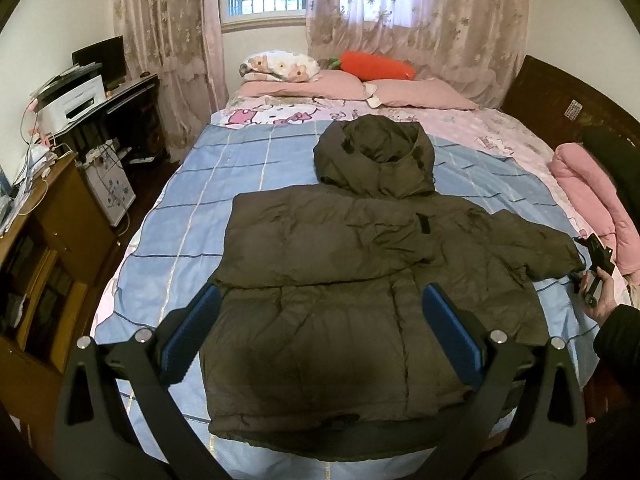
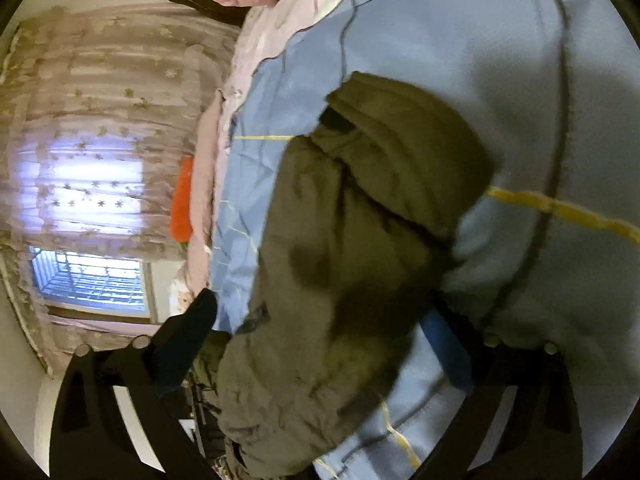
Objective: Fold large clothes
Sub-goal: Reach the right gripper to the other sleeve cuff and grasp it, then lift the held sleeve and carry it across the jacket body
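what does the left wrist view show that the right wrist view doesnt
Only the left wrist view shows the whole jacket spread out with its hood, the left tool open above the hem, the right tool at the sleeve end, the pillows, the desk and the printer.

Only the right wrist view shows the sleeve cuff close up between the open jaws.

Both show the jacket, the blue checked sheet, the carrot plush and the curtains.

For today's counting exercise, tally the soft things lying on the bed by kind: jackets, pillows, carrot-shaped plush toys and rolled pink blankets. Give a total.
Jackets: 1, the olive hooded jacket
Pillows: 3, a floral one and two pink ones
Carrot plush toys: 1
Rolled pink blankets: 1
Total: 6
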The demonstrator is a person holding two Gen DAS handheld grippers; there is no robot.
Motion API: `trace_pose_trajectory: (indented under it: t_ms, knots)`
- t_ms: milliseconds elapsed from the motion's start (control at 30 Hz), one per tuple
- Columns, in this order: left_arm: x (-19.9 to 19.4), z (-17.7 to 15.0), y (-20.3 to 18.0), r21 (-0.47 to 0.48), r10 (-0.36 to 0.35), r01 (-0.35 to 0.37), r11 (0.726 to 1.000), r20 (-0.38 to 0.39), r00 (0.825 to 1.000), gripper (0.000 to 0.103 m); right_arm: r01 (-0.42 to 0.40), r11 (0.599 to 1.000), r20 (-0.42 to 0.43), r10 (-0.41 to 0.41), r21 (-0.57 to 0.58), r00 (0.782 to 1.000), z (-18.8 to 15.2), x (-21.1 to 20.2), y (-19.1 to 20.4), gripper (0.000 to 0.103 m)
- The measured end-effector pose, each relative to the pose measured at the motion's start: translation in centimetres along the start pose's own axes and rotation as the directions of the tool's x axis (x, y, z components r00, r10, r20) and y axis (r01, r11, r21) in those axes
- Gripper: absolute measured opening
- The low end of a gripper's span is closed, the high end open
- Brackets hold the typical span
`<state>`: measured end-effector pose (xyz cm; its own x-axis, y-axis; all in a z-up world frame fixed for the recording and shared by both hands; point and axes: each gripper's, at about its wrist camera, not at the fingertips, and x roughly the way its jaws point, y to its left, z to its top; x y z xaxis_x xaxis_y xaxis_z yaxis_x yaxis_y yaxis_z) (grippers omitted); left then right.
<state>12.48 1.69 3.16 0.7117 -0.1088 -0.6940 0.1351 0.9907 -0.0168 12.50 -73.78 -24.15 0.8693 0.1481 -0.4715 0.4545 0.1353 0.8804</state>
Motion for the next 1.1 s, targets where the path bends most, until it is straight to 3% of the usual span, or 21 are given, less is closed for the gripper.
trace_pose_trajectory:
  t_ms: [233,367,567,733,1100]
  knots:
    - [0.9,-0.1,-0.3,0.01,0.001,0.0,1.0,-0.029,1.0,0.101,0.024,0.999,0.031,-0.023,-0.031,0.999,0.3,0.9,0.2,0.073]
    - [1.0,-0.3,-0.5,0.02,0.001,-0.001,1.0,-0.03,1.0,0.101,0.063,0.997,0.024,-0.061,-0.054,0.998,0.2,1.4,0.3,0.045]
    - [1.0,-0.2,-0.6,0.02,0.001,-0.001,1.0,-0.03,1.0,0.101,0.097,0.99,0.058,-0.091,-0.102,0.994,0.1,1.2,0.8,0.012]
    - [0.9,-0.1,-0.7,0.012,0.001,-0.001,1.0,-0.025,1.0,0.101,0.139,0.975,0.105,-0.123,-0.173,0.987,-0.5,1.3,2.2,0.006]
    - [0.2,0.1,-0.1,0.006,0.002,-0.002,1.0,-0.007,1.0,0.101,0.195,0.931,0.198,-0.138,-0.309,0.971,-1.5,0.8,6.6,0.005]
